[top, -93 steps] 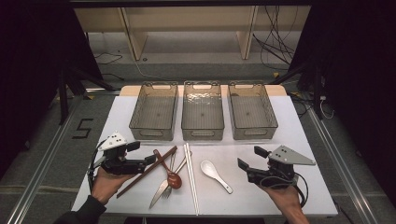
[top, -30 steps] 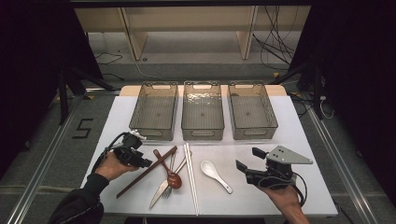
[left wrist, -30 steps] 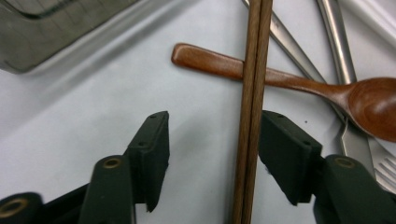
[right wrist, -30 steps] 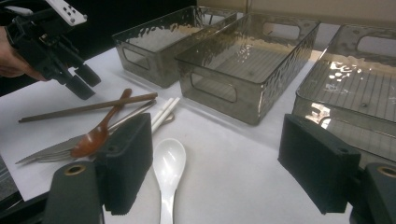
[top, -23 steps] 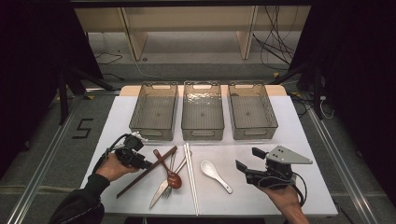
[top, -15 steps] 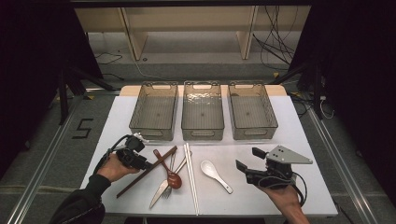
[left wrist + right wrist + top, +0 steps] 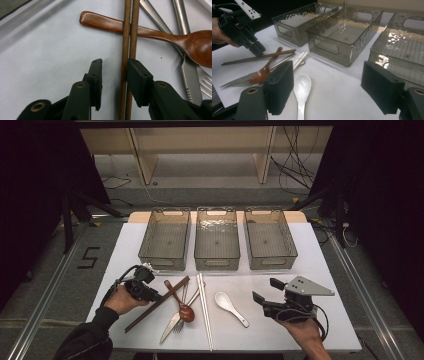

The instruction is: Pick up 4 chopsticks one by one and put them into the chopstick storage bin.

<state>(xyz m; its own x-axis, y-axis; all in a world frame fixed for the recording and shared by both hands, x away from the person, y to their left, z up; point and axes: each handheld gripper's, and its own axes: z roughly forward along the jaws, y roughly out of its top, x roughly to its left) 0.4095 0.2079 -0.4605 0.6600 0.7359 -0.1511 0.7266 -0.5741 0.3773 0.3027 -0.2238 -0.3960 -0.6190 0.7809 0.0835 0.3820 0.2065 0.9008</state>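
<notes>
A pair of brown chopsticks (image 7: 157, 302) (image 7: 127, 37) lies slantwise on the white table, across the handle of a wooden spoon (image 7: 180, 302) (image 7: 150, 30). My left gripper (image 7: 150, 292) (image 7: 115, 65) points down over the chopsticks, which run between its jaws. The jaws have just been closing; one pad (image 7: 136, 75) touches the chopsticks and the other stands off with a gap. From the right gripper view the left gripper (image 7: 254, 50) sits on the brown chopsticks (image 7: 257, 58). My right gripper (image 7: 265, 290) (image 7: 329, 82) rests open at the front right, near a white spoon (image 7: 231, 307) (image 7: 302, 92).
Three clear bins (image 7: 165, 265) (image 7: 216, 266) (image 7: 272, 265) stand in a row at the back of the table (image 7: 280, 335). White chopsticks (image 7: 204, 310), a metal fork and a knife (image 7: 170, 325) lie beside the wooden spoon.
Since the earliest frame my left gripper has moved in from the table's left and tipped down over the brown chopsticks. The right gripper has not moved.
</notes>
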